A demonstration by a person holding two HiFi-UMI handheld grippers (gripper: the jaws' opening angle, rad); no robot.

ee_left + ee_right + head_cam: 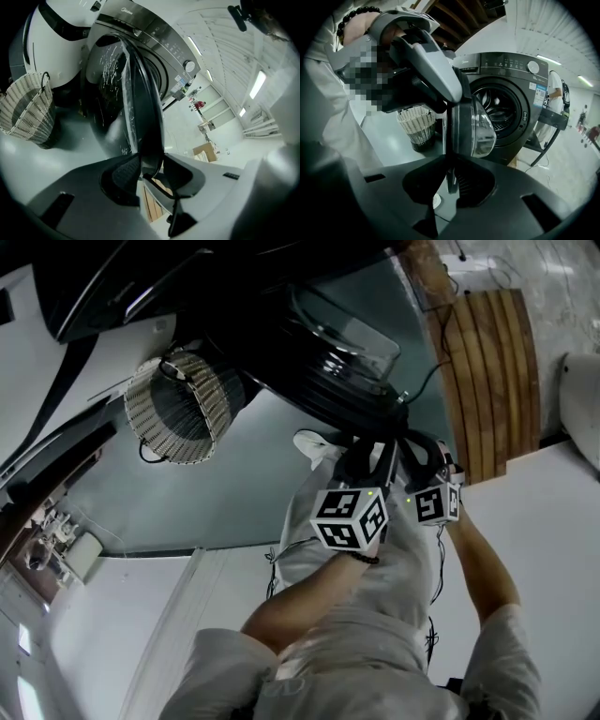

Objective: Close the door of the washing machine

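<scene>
The door [342, 357] of the washing machine [511, 89] stands swung well open, its glass bowl bulging toward the drum opening. Both grippers meet side by side on the door's outer rim. The left gripper [151, 169] has its fingers pinching the dark rim. The right gripper [451, 180], just beside it, has its fingers closed on the same rim. A woven basket [178, 409] sits on the floor near the machine's front.

Pale short-sleeved shirt [366, 652], black bead bracelet [362, 559] — grey left gripper [151, 161] with marker cube [350, 518].
</scene>
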